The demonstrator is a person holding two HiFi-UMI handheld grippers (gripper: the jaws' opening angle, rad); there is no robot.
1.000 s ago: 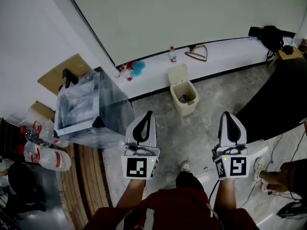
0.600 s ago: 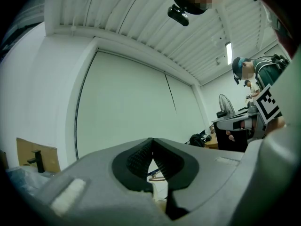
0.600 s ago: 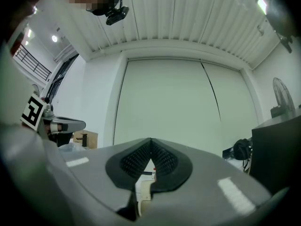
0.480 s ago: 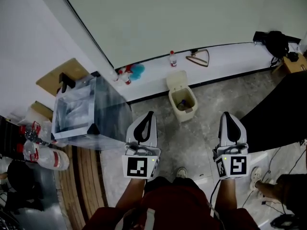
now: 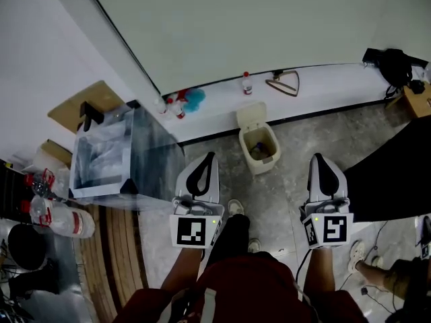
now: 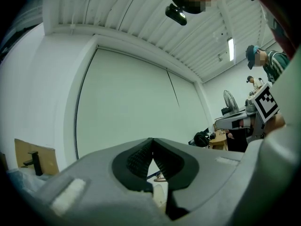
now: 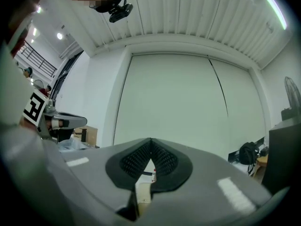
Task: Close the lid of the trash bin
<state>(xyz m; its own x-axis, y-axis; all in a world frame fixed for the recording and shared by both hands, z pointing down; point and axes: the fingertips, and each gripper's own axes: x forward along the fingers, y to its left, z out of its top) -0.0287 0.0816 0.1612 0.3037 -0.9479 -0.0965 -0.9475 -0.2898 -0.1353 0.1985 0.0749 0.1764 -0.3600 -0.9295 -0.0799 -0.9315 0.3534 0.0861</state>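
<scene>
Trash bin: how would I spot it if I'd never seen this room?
Look along the long white ledge at the foot of the big pale wall. On the grey floor right in front of it stands a small cream plastic trash bin. Unlike the clear box to its left, it is cream, with its flip lid standing open.

A clear box [image 5: 118, 157] stands left; far off, a bottle [image 5: 247, 83] and hanger [image 5: 285, 83] rest on the white ledge [image 5: 330, 83].
</scene>
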